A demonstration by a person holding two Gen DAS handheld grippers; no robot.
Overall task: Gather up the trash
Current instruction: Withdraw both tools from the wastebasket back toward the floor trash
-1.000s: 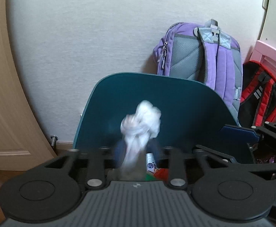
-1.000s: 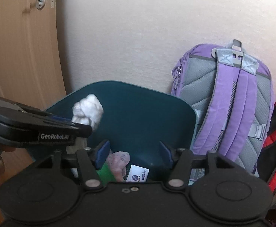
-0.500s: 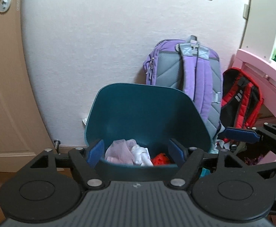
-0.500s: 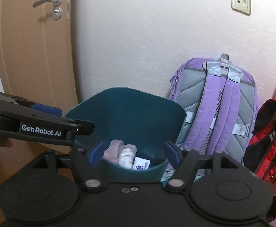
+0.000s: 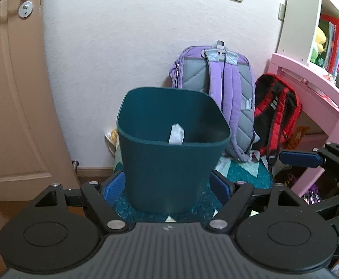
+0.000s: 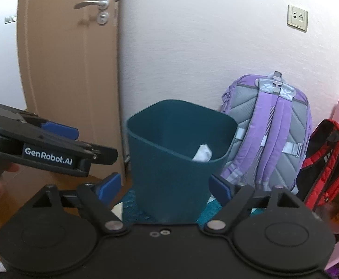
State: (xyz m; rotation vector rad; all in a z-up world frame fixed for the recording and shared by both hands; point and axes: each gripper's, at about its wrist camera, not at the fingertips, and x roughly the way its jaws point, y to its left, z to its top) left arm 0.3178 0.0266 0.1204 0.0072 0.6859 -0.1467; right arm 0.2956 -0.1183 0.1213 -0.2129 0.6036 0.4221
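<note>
Both claws hang spread wide and empty, left claw [image 5: 167,186] and right claw [image 6: 163,186], squared up to the dark teal plastic waste bin [image 5: 169,162] so it sits between their fingers, crumpled white paper [image 5: 176,134] already resting inside.

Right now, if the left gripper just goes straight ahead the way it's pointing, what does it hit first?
Most likely the front wall of the teal trash bin. The left gripper is open, and the bin stands centred between its fingers; the gap to it is hard to judge.
</note>
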